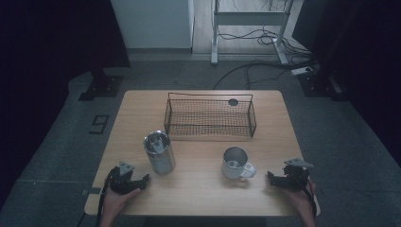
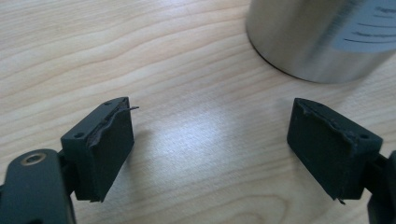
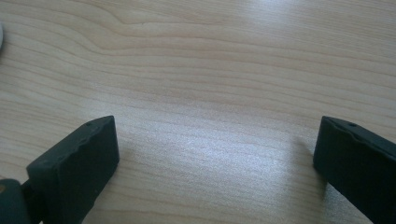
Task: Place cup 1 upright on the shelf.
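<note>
A tall steel tumbler stands upright on the wooden table, left of centre. A steel mug with a handle on its right side stands right of centre. Behind them a dark wire basket sits near the far edge. My left gripper rests at the front left, open, with bare table between its jaws; the tumbler's base is just ahead to its right. My right gripper rests at the front right, open, a little right of the mug, with only wood grain between its jaws.
A small dark round object lies by the basket's far rim. Beyond the table are a desk frame and cables on the grey floor. Open tabletop lies between the tumbler and the mug.
</note>
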